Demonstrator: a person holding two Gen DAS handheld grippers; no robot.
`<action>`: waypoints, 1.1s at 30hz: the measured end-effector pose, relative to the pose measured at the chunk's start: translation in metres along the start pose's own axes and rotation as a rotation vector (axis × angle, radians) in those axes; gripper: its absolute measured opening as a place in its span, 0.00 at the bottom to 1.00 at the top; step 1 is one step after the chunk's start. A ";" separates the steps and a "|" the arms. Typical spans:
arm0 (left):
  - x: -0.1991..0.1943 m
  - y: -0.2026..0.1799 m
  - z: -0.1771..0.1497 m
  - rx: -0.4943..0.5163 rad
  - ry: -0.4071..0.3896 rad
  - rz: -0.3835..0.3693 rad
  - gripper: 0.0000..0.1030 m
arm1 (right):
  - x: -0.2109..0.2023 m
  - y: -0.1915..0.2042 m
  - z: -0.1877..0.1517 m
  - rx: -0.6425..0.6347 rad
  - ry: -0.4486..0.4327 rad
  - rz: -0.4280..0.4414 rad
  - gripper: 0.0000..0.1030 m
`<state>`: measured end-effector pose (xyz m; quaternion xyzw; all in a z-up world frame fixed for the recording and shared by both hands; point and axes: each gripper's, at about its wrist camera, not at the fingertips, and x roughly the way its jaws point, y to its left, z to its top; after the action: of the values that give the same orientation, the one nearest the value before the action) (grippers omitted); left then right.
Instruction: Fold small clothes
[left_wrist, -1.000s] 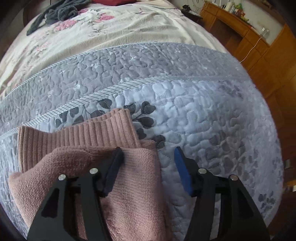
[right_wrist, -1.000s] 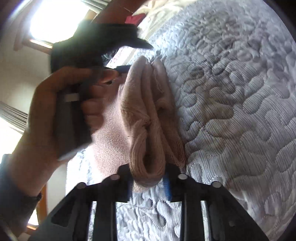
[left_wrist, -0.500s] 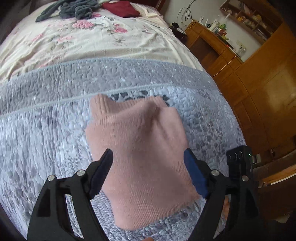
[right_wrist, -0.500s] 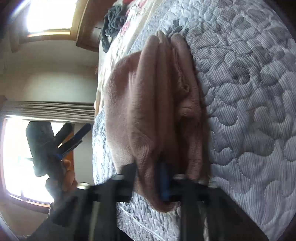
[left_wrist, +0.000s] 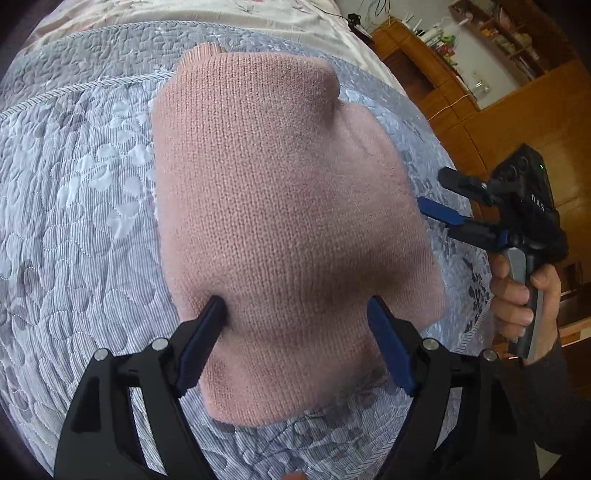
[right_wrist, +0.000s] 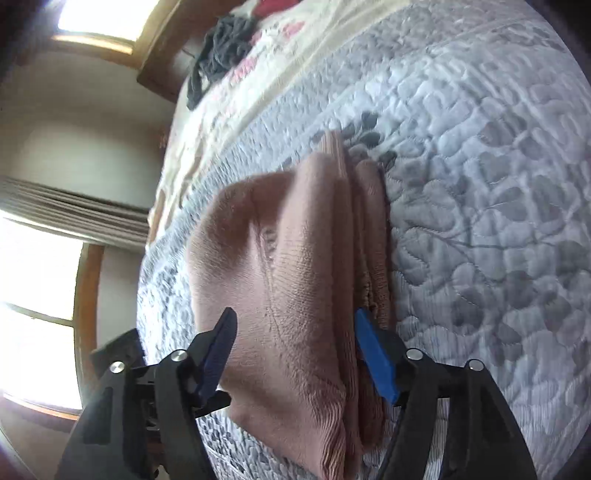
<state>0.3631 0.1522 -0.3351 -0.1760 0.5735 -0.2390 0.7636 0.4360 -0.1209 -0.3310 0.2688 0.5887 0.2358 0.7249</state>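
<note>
Where quilt (left_wrist: 74, 221) lies bare, folded sweater's (left_wrist: 280, 206) edges.

It was a home bedroom: a bed (left_wrist: 74, 192) under a grey quilted cover, wooden cabinets (left_wrist: 524, 110) beside it, a curtained window (right_wrist: 33, 266).

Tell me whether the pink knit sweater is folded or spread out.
Folded: the pink knit sweater lies as a compact bundle, stacked layers visible at its edge.

bare quilt (left_wrist: 81, 206) all round folded sweater (left_wrist: 280, 206); right gripper (left_wrist: 448, 201) crowds its right edge.
</note>
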 end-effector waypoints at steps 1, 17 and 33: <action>-0.001 0.000 0.000 -0.005 0.004 0.004 0.75 | 0.007 0.004 0.003 -0.039 0.008 -0.051 0.21; 0.000 0.044 0.121 -0.146 -0.017 -0.272 0.43 | 0.008 0.009 0.066 -0.079 -0.055 0.037 0.21; 0.014 0.022 0.074 -0.009 -0.026 -0.083 0.01 | 0.030 -0.029 0.039 -0.063 0.065 0.076 0.00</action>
<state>0.4411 0.1620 -0.3372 -0.2061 0.5568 -0.2654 0.7596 0.4805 -0.1266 -0.3657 0.2602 0.5934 0.2904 0.7042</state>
